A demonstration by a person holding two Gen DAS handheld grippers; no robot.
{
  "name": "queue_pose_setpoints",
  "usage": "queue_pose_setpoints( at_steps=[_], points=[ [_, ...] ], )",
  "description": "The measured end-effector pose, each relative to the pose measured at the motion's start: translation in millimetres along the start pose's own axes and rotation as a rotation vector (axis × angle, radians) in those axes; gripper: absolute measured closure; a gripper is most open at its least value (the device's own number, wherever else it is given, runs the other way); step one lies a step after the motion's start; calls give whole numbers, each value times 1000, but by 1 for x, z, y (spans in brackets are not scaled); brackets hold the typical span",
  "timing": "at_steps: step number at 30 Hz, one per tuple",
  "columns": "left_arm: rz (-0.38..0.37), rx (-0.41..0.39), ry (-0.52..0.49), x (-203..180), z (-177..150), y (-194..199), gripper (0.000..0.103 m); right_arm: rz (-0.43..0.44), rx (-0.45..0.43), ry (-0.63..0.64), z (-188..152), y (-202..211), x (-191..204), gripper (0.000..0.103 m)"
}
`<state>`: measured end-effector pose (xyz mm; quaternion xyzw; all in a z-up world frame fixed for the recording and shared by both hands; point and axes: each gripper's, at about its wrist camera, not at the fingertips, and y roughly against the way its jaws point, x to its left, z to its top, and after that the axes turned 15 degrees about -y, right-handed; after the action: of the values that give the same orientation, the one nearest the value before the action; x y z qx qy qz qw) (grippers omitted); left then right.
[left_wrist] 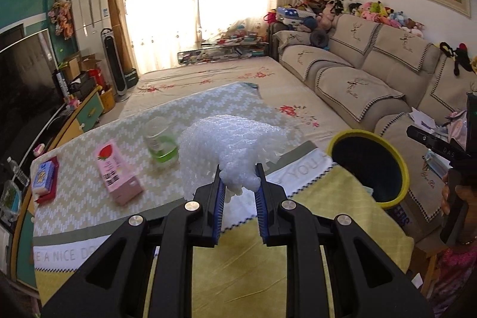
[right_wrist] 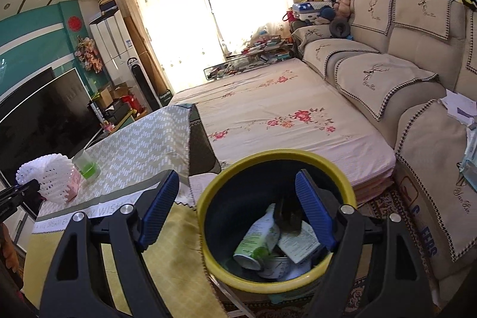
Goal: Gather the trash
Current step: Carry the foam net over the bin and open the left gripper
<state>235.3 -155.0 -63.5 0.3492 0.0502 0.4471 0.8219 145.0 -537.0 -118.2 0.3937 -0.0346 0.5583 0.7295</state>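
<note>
While I steer from afar, I read the scene biggest thing first:

Sofa (left_wrist: 357,79): it stands behind the bin, well clear of my path.

Counter (left_wrist: 89,198): cloth-covered, carrying what is left, with the bin at its right end.

Trash bin (right_wrist: 208,198): yellow-rimmed, dark inside, mouth up. I can see a carton, papers and some dark scrap already in it in the right wrist view.

Foam net (left_wrist: 229,148): white fruit-packing mesh, lifted off the counter. I judge it very light, soft and springy, not fragile. It would crush rather than slip, so a pinch on a bunched corner suits it.

Left hand-held gripper (left_wrist: 238,184): pinching the net's lower lobe between its blue pads (left_wrist: 219,198).

Right hand-held gripper (right_wrist: 237,213): spread wide with nothing between the pads, poised over the bin mouth. I reckon it could crowd the drop.

Pink carton (left_wrist: 117,172): lying on its side, left of the net.

Glass cup (left_wrist: 159,142): green at the bottom, just behind the net. Fragile, I think, so I'd swing clear of it.

Blue packet (left_wrist: 44,176): on something red at the counter's left edge, out of the way.
</note>
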Motion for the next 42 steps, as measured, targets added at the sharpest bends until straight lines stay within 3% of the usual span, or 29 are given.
queue_pose_setpoints(
  at_steps=[13,21,24,31,37,42],
  points=[
    [-304,-20,-246,-167,94,-76,83,-62,-76,-133,20,29,-75,26],
    [-425,58,-295,-242,108,-143,82,-76,-102,-166,29,39,-96,26],
    [-438,90,-296,-251,103,-162,77,-96,-118,-174,31,44,-102,24],
    [-422,135,-306,-255,91,-187,43,-111,-118,-186,31,40,-104,24],
    [-456,94,-293,-237,88,-168,42,-101,-105,-159,29,35,-89,24],
    [-441,10,-224,-195,81,-129,38,-105,-89,-139,27,30,-79,23]
  ],
)
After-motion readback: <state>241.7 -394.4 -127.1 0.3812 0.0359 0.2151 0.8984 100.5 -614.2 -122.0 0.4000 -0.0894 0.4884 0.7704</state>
